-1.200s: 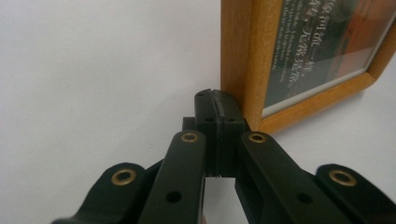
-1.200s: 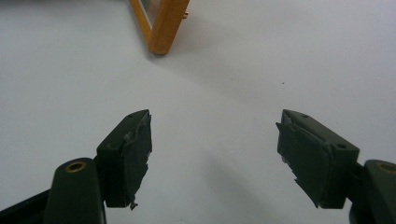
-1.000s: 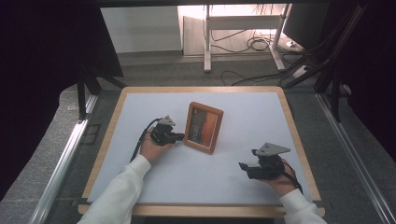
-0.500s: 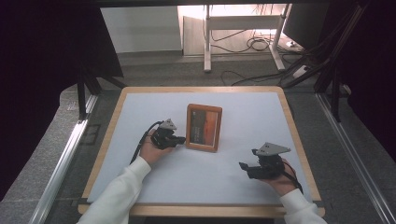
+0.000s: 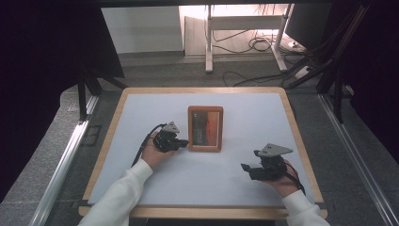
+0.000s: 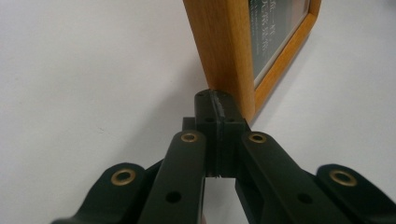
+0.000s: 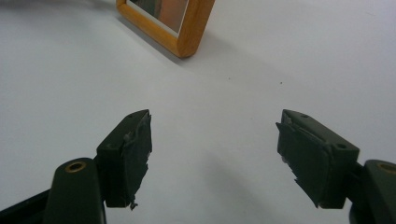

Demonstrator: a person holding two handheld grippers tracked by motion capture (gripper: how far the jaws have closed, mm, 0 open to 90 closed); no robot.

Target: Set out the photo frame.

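Two grippers are under my control: the left gripper [image 5: 182,142], jaws clenched empty, touches the picture frame [image 5: 205,128] at its 3 o'clock, mid-table [image 5: 141,108], while the right gripper [image 5: 245,168] rests released at the frame's 5 o'clock.

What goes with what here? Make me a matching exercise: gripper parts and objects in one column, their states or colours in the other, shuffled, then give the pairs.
Column one:
1. left gripper
2. right gripper
3. picture frame
4. table top

Column two:
A. white, edged with a wooden rim
B. jaws wide apart, nothing between them
C. orange-brown wood, lying on the table between the two hands
D. jaws closed together, tips against the frame's edge

Pairs: 1-D, 2-B, 3-C, 4-A
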